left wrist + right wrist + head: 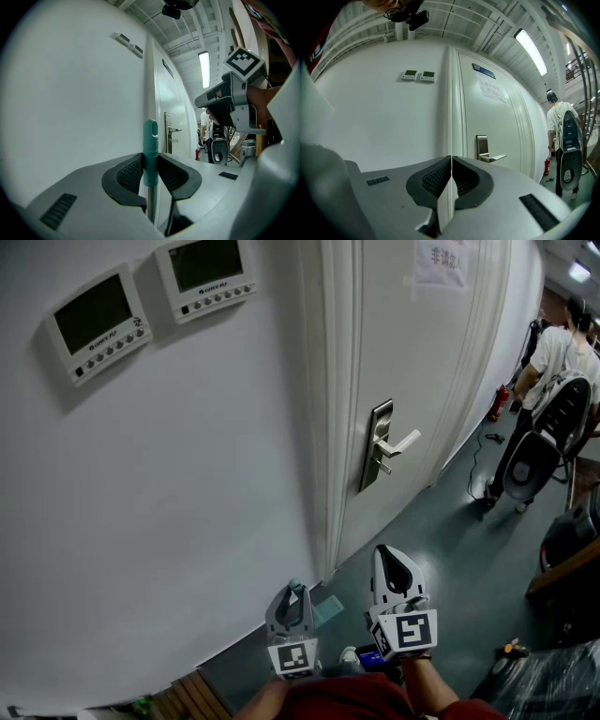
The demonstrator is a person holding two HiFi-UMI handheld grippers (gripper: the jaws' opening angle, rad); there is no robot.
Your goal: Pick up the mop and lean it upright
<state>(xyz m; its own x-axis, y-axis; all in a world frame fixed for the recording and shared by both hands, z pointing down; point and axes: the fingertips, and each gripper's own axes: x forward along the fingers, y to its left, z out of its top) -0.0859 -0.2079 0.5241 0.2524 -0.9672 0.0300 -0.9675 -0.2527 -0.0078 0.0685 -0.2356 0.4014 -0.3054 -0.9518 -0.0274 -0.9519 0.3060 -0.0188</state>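
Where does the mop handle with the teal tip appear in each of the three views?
Head view: the mop handle is near the bottom edge, just left of centre, in front of the white wall.
Left gripper view: the mop handle is at the centre, upright, clamped between the jaws.
Right gripper view: it is not in this picture.
Shared landmark: the door handle, visible in all three.

White wall (187,521) and closed door (412,352) block the way ahead; the door handle (398,443) juts outward. Open grey floor (450,559) runs rightward along the door, as far as a person (548,362) standing well down the corridor.
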